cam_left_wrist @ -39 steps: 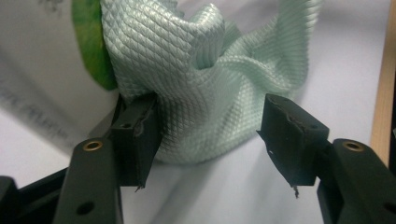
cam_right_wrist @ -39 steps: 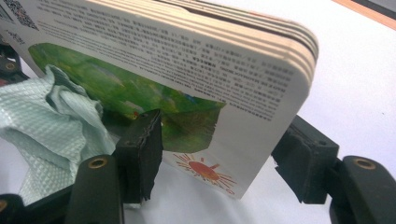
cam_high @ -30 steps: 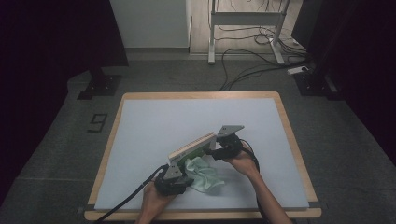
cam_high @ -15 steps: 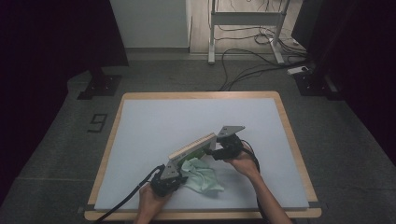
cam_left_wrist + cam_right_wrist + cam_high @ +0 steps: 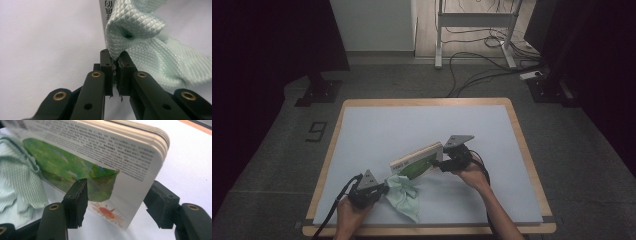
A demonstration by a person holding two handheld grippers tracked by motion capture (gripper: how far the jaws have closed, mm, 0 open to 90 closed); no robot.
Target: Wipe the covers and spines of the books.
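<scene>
We have the soft, limp cloth (image 5: 140,32) pinched by a fold in the left gripper (image 5: 115,56); the right gripper (image 5: 120,195) clamps the stiff, light board book (image 5: 105,152) by its edge — its glossy cover may slip.

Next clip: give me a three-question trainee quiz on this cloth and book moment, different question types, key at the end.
1. True or false: the left gripper is shut on the green cloth.
2. What does the right gripper hold? A) a cup B) a board book C) a pen
3. Fill in: the book is propped tilted over a pale ____ mat.

Key: 1 true, a fold is pinched between the jaws. 2 B, its jaws sit either side of the book's edge. 3 blue.
</scene>
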